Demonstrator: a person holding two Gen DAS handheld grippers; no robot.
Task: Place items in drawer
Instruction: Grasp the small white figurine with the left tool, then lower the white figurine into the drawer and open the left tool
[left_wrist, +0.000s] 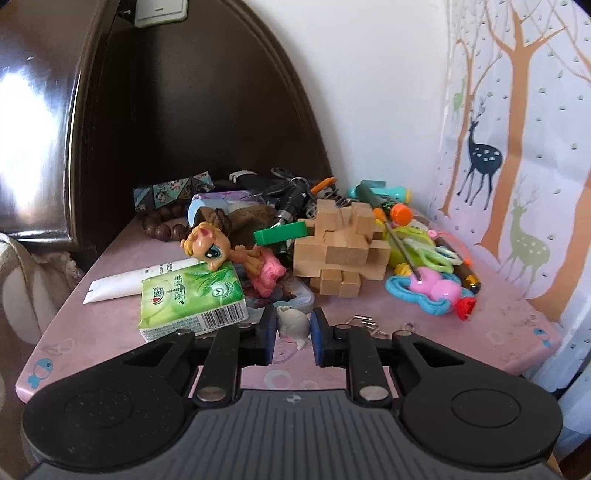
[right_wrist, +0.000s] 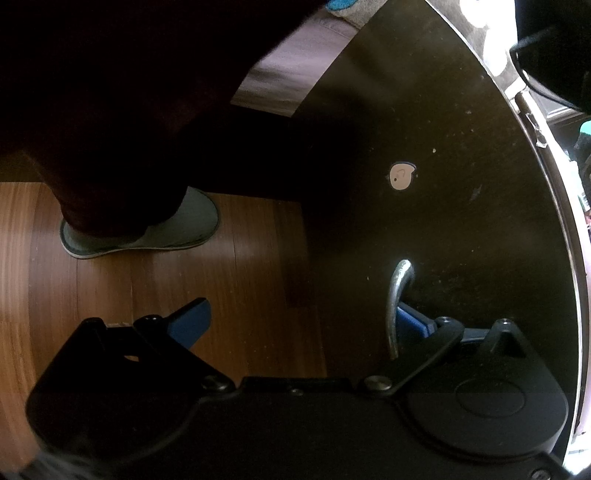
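In the left wrist view a pink tabletop (left_wrist: 110, 325) holds a heap of small items. My left gripper (left_wrist: 293, 326) is shut on a small white figurine (left_wrist: 293, 323) near the front edge; both blue pads touch its sides. Just behind lie a green tissue pack (left_wrist: 192, 299), a big-eyed toy pony (left_wrist: 221, 247) and a wooden block puzzle (left_wrist: 340, 251). In the right wrist view my right gripper (right_wrist: 301, 319) is open wide in front of the dark drawer front (right_wrist: 461, 203). Its right fingertip (right_wrist: 412, 319) sits tucked behind the curved metal handle (right_wrist: 397, 295); nothing is between the pads.
A white tube (left_wrist: 129, 282), wooden beads (left_wrist: 162, 223), green scissors (left_wrist: 436, 254), a pink and blue toy (left_wrist: 436, 291) and pens crowd the tabletop. A dark headboard (left_wrist: 147, 129) rises at the left, a deer-print curtain (left_wrist: 517, 147) at the right. A person's slippered foot (right_wrist: 147, 229) stands on the wood floor.
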